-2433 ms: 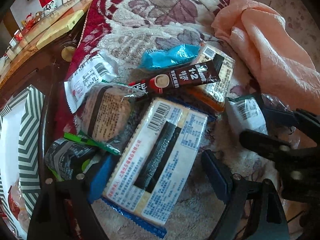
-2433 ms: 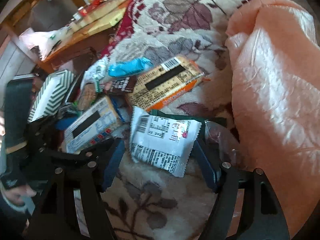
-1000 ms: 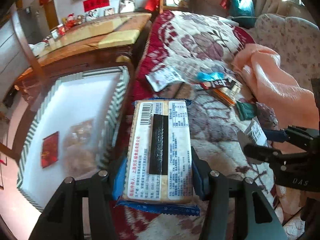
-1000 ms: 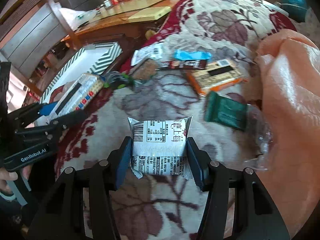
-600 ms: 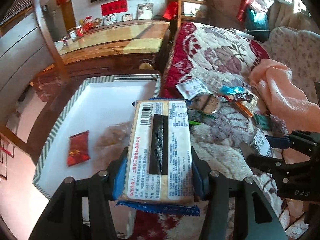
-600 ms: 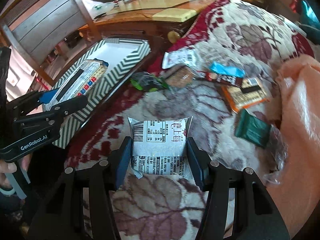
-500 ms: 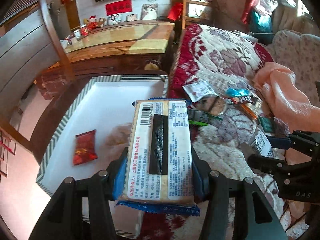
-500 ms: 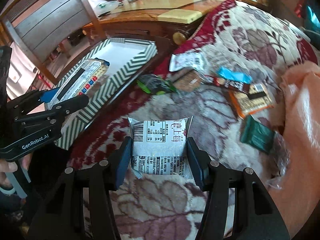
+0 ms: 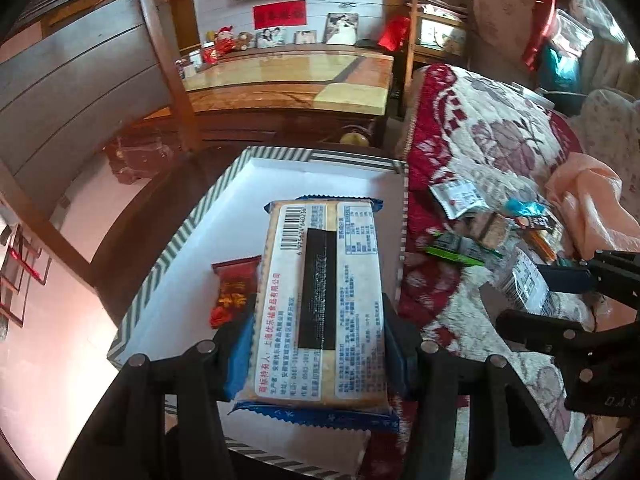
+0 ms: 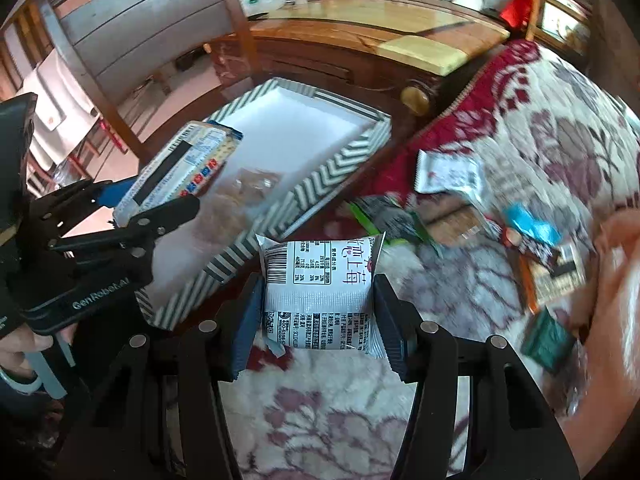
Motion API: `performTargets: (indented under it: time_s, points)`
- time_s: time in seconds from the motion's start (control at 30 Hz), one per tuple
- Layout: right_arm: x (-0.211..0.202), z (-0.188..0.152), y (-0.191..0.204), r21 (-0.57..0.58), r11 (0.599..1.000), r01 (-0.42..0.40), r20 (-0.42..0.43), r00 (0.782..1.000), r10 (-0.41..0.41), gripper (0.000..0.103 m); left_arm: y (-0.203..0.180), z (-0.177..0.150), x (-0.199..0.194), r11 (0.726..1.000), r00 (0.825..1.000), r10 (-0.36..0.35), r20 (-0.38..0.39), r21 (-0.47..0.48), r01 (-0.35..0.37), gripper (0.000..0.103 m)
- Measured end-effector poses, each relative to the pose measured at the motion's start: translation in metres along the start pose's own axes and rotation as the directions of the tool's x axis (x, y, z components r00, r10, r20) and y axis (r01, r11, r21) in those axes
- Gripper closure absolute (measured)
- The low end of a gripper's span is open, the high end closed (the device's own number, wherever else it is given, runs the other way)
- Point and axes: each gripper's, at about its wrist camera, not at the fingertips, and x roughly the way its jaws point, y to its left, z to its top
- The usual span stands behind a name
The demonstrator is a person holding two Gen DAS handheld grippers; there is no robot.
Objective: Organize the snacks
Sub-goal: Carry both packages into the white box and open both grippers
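Left gripper (image 9: 320, 344): fingers are clamping a long cracker pack (image 9: 320, 304) by its two long sides, barcode side facing up. It's hanging over the striped box (image 9: 168, 256), out past the box's near edge, not touching the floor of it.

Right gripper (image 10: 318, 312): squeezing a small white snack pouch (image 10: 318, 292) between both blue pads, printed back showing. It's floating over the blanket (image 10: 532, 92), just off the box's near corner.

Striped box: sitting beside the blanket's red-bordered left edge, white inside, chevron stripes on the walls.

Already in the box: a little red packet (image 9: 233, 290) is lying near the left wall, and a clear bag of something brownish (image 10: 244, 192) is sitting mid-floor. Can't really make out what's in that one.

Still on the blanket: a white wrapper (image 10: 448, 170) close to the red border, a green-edged packet (image 9: 456, 246) right by it, a blue wrapper (image 10: 530, 222), an orange-edged cracker pack (image 10: 552, 268) and a dark green pouch (image 10: 550, 338), all bunching toward the right side. Pretty blurry over there.

Peach cloth (image 9: 592, 204): lying crumpled along the blanket's right edge.

Person: a hand (image 10: 20, 348) is wrapping the left gripper's handle at the far left.
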Motion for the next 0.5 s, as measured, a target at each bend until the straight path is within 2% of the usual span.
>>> performTargets:
  time_s: [0.5]
  points:
    - [0.034, 0.037, 0.047, -0.112, 0.992, -0.05, -0.04, 0.998, 0.046, 0.049, 0.048, -0.005, 0.017, 0.994, 0.998, 0.048, -0.037, -0.1, -0.051, 0.046]
